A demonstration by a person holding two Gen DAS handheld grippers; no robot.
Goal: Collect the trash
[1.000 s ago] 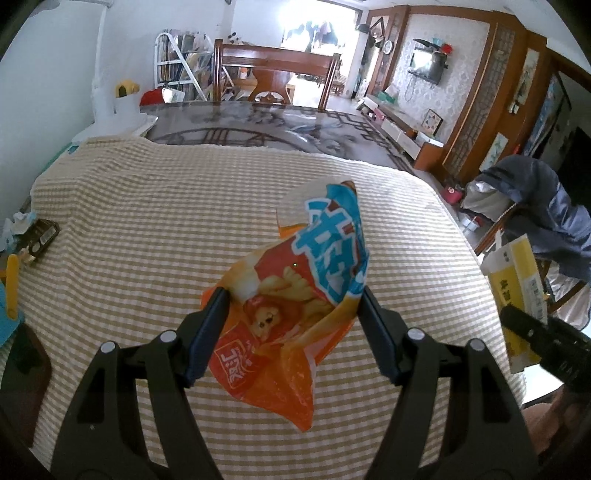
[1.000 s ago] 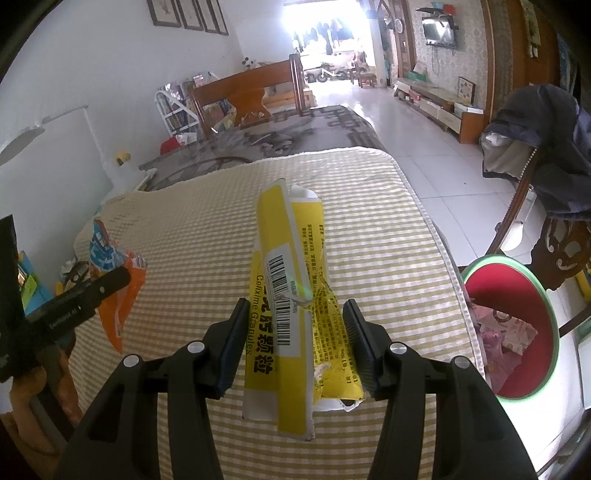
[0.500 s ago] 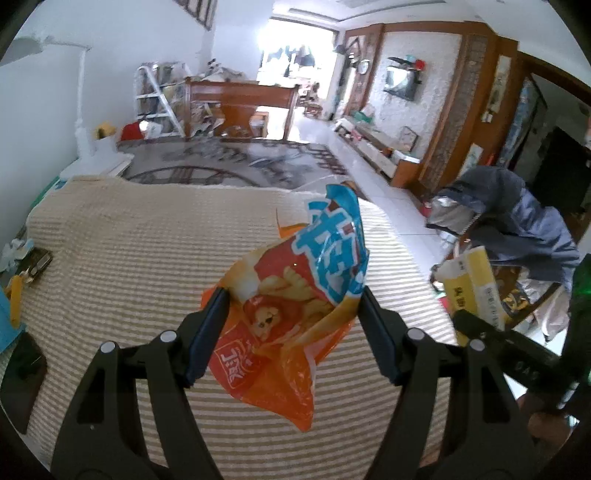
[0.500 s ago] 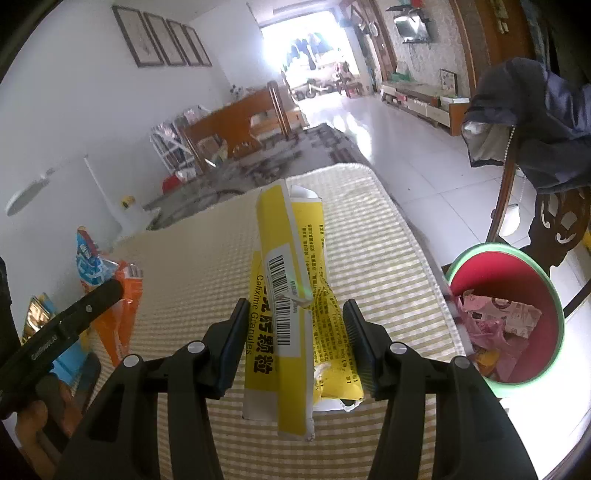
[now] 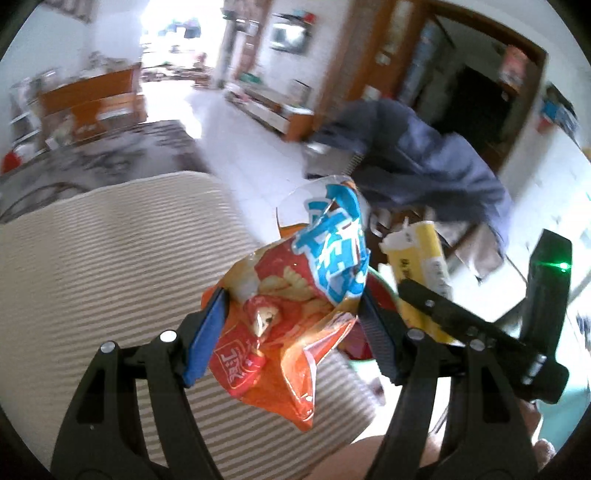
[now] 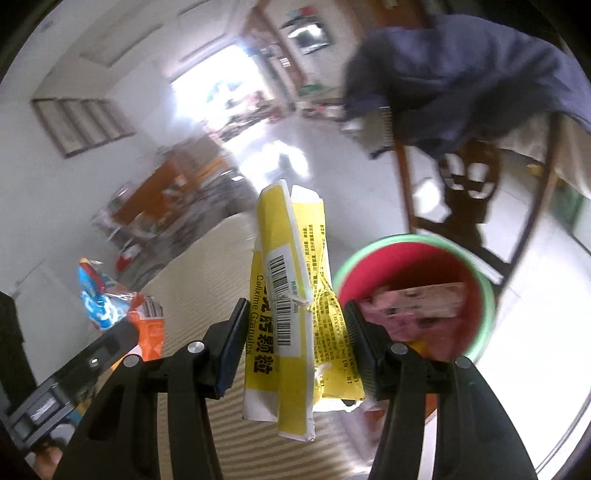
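the left claw (image 5: 293,328) grips a crumpled orange and blue snack bag (image 5: 295,295) between its pads, held above the edge of the striped-cloth worktop (image 5: 110,266). the right claw (image 6: 295,349) clamps a flattened yellow medicine box (image 6: 288,317), barcode facing the camera, just beside a red bin with a green rim (image 6: 487,295) that holds pink packaging.

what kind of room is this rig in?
Most likely a home living or dining room: a wall-mounted TV over a low cabinet, a wooden chair draped with a dark jacket, and a table under a checked tablecloth, with a red bin alongside.
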